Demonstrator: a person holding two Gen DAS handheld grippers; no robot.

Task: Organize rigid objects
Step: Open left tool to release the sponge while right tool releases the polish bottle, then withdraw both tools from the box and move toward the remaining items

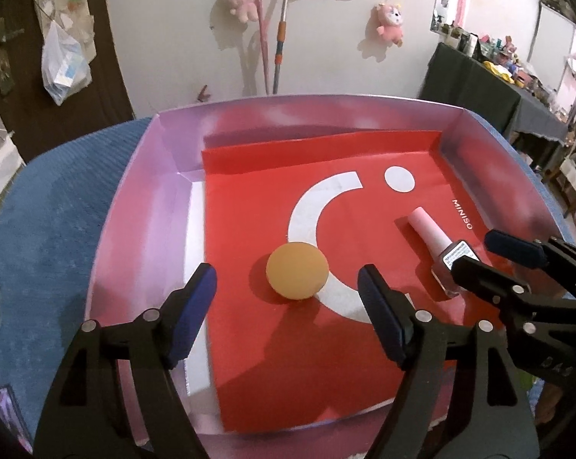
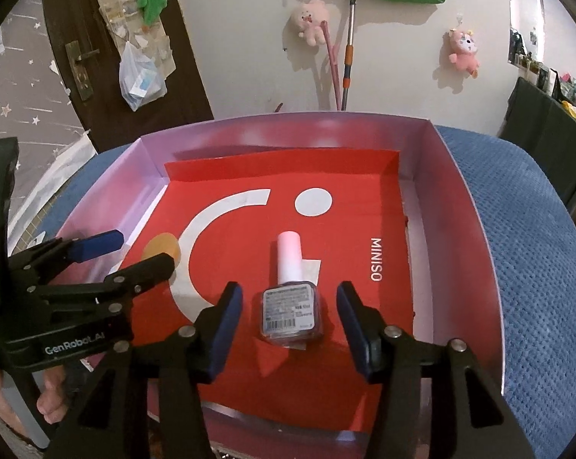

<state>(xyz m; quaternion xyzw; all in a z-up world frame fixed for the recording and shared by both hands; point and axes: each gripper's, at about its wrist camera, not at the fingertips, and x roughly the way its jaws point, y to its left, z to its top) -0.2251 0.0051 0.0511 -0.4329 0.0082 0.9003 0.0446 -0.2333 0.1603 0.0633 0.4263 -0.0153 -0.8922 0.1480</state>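
A: Both grippers stand apart, empty. The left gripper (image 1: 288, 302) frames the sponge (image 1: 297, 270); the right gripper (image 2: 289, 321) frames the bottle (image 2: 291, 306).

B: Both things lie in the box (image 2: 475, 206), bottle cap at twelve o'clock. Each gripper should lift away straight, nudging nothing.

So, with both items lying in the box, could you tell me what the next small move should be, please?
Probably lift both hand-held grippers straight up and clear. The orange disc and nail polish bottle lie on the red paper in the box, with the left hand-held gripper and right hand-held gripper open, touching neither.
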